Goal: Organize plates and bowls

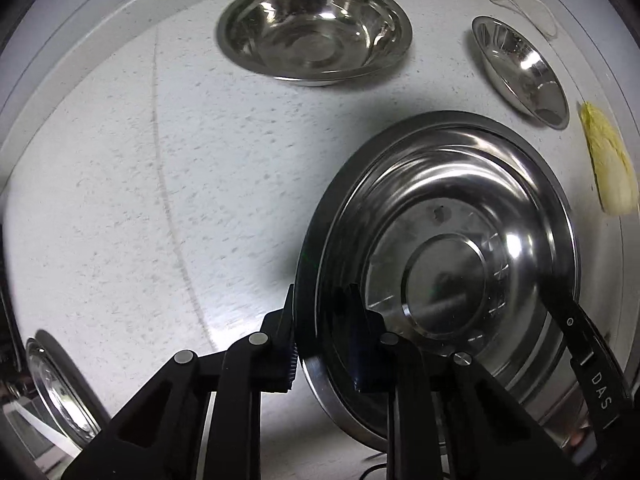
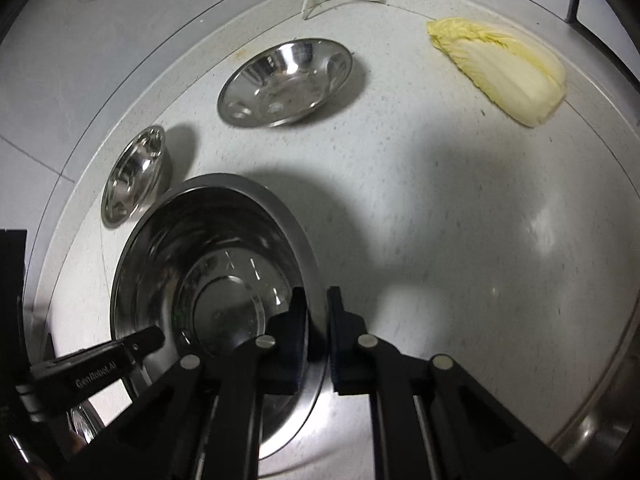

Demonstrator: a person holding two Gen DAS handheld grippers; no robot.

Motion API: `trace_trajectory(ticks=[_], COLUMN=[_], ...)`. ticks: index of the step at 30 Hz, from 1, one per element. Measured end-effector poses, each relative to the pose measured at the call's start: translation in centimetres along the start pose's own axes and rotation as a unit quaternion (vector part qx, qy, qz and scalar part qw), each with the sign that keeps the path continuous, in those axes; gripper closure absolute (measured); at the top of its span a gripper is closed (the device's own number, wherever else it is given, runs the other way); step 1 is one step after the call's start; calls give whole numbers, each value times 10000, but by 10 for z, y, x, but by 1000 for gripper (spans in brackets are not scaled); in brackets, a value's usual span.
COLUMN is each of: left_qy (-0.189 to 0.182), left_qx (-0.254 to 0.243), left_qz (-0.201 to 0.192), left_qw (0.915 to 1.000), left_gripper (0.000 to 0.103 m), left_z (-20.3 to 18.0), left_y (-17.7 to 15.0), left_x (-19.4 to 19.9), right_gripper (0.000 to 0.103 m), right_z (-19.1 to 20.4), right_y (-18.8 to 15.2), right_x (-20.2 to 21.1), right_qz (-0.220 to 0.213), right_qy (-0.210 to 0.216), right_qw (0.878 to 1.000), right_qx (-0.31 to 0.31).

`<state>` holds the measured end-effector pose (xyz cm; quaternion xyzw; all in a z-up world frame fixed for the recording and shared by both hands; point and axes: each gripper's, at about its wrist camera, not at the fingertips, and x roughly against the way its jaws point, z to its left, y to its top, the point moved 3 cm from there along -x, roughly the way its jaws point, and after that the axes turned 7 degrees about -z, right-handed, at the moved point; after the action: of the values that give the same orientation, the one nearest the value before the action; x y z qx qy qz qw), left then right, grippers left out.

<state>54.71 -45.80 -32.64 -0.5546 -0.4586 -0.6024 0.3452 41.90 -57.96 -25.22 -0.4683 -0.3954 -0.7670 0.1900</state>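
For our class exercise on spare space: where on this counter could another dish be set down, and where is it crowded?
Bare counter lies between the big basin and the cabbage; more lies left of the basin, below the medium bowl. The small bowl crowds the basin's far side.

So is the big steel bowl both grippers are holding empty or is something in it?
Empty. The big steel bowl, gripped at its rim by the left gripper and right gripper, shows only bare reflective metal inside in both views.

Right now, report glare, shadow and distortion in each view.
Left wrist: fisheye bends the counter edge; bright glare streaks on the large basin, which casts a dark shadow up-left. Right wrist: same curvature; broad soft shadow across the counter beyond the basin; cabbage evenly lit.
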Motion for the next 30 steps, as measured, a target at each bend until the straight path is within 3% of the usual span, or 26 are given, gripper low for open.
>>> trace_trajectory(ticks=[6,14,22,30], left_qy=[-49,170,459,556], left_qx=[51,523,1066,1152], left_qz=[-175,-467,-383,-258], left_qw=[9998,9974,9925,9914], left_gripper=[87,87,85,84], left_z=[53,178,284,328], left_y=[-21,-44,-51,-41], left_x=[34,82,63,17], right_gripper=[94,94,94,95], right_z=[42,161,254,292], right_y=[-26,-55,-88,-108], right_x=[31,46,3,-46], right_qz=[-122,-124,131,209], right_qy=[159,773,946,848], right_qw=[9995,9934,9852,9859], right_qx=[236,838,1426,1426])
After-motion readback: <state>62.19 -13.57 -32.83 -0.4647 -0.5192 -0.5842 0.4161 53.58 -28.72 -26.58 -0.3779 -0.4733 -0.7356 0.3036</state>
